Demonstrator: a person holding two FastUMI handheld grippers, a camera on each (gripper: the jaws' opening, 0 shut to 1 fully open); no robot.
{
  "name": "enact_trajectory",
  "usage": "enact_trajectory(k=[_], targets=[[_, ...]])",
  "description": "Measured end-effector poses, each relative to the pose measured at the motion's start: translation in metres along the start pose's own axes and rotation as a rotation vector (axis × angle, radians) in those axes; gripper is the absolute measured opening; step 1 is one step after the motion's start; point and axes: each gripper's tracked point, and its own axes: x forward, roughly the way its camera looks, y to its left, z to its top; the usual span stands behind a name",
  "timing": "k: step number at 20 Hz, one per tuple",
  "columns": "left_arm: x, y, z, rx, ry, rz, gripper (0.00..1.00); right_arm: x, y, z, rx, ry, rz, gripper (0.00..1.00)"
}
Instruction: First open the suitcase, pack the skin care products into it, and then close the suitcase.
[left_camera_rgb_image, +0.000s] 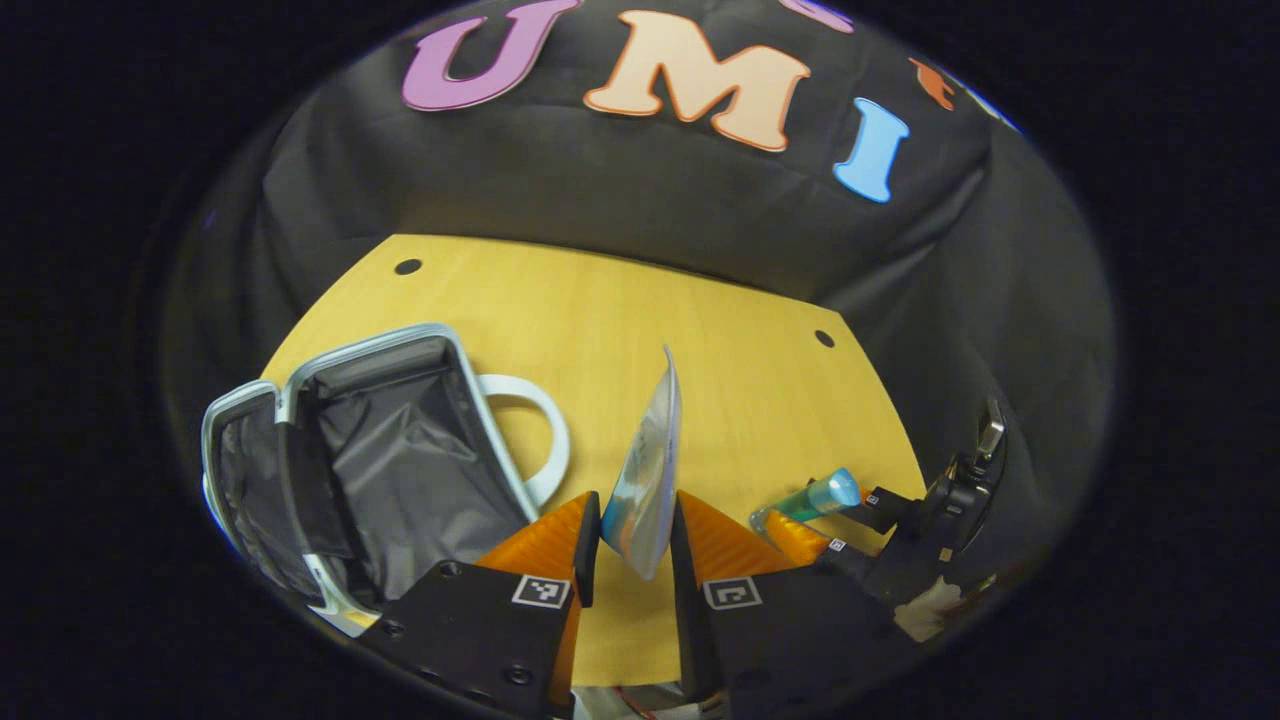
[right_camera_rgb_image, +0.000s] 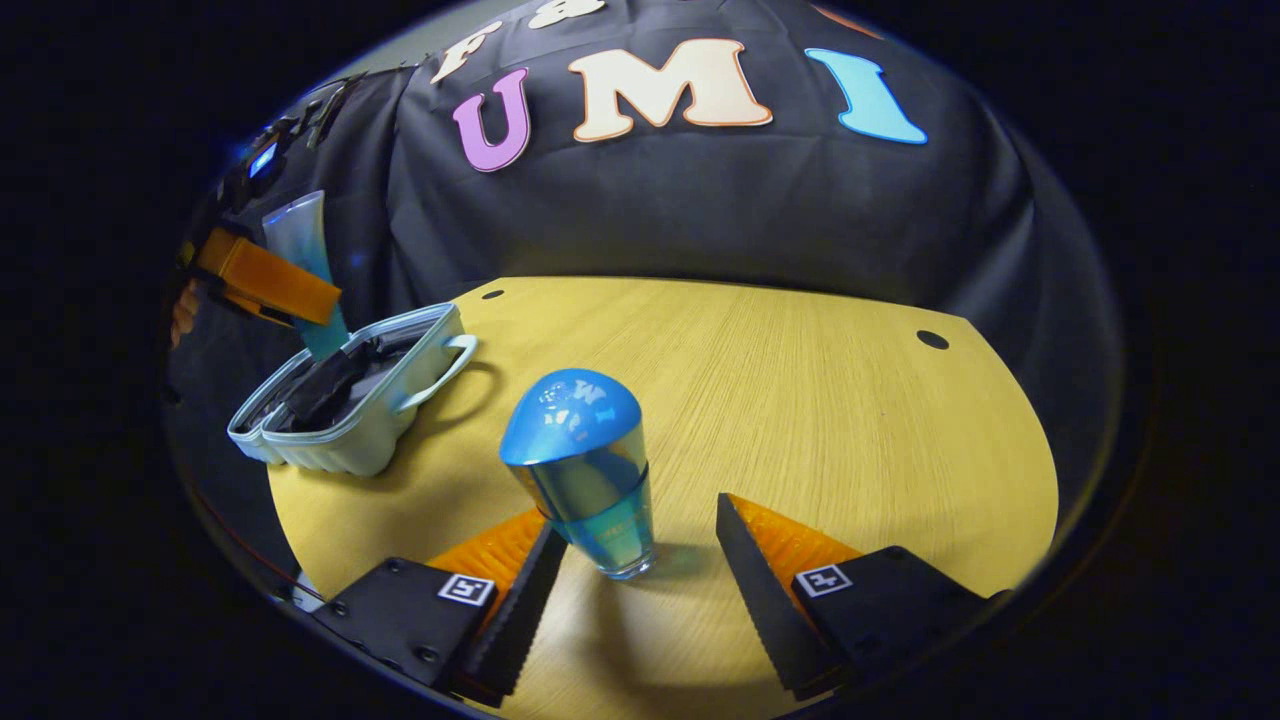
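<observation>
Clamping a flat sachet (left_camera_rgb_image: 645, 480) edge-on, the left hand-held gripper (left_camera_rgb_image: 632, 545) hangs above the surface (left_camera_rgb_image: 620, 320), with the open suitcase (left_camera_rgb_image: 380, 460) at its 9 o'clock. Right hand-held gripper (right_camera_rgb_image: 635, 555) is spread apart around a blue-capped bottle (right_camera_rgb_image: 585, 470) standing upright, not squeezing it; suitcase at its 10 o'clock.

The yellow wood-grain surface (right_camera_rgb_image: 800, 400) looks matt. The pale ribbed plastic suitcase (left_camera_rgb_image: 300, 380) has crinkled, faintly shiny dark cloth lining (left_camera_rgb_image: 400, 460). The clear blue bottle with a blue cap (right_camera_rgb_image: 585, 470) and the thin blue-and-white sachet (left_camera_rgb_image: 650, 470) look glossy.
</observation>
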Motion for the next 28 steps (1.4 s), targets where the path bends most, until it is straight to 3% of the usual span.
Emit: enact_trajectory(k=[2, 5, 6, 12, 19, 20, 24, 25, 28], targets=[[-0.015, 0.030, -0.001, -0.011, 0.030, 0.049, 0.34, 0.006, 0.008, -0.002, 0.011, 0.009, 0.034, 0.83], [-0.025, 0.078, -0.021, -0.052, 0.128, 0.131, 0.36, 0.010, 0.006, 0.000, -0.025, 0.004, 0.010, 0.48], [-0.025, 0.091, -0.031, -0.081, 0.170, 0.152, 0.31, 0.009, 0.007, 0.001, -0.028, 0.006, 0.007, 0.48], [0.000, 0.143, -0.082, -0.181, 0.407, 0.190, 0.34, 0.013, 0.006, 0.002, -0.001, 0.047, 0.014, 0.47], [0.016, 0.169, -0.093, -0.223, 0.500, 0.142, 0.34, 0.016, 0.019, 0.012, 0.033, 0.088, 0.007, 0.45], [0.013, 0.171, -0.091, -0.217, 0.489, 0.139, 0.38, 0.015, 0.025, 0.015, 0.040, 0.090, 0.009, 0.43], [-0.004, 0.175, -0.075, -0.197, 0.409, 0.121, 0.87, 0.007, 0.058, 0.047, 0.025, 0.068, 0.044, 0.45], [-0.012, 0.178, -0.070, -0.187, 0.390, 0.126, 0.95, 0.005, 0.072, 0.060, 0.030, 0.058, 0.069, 0.45], [-0.036, 0.191, -0.058, -0.178, 0.314, 0.145, 0.97, 0.005, 0.123, 0.092, 0.032, 0.050, 0.162, 0.44]])
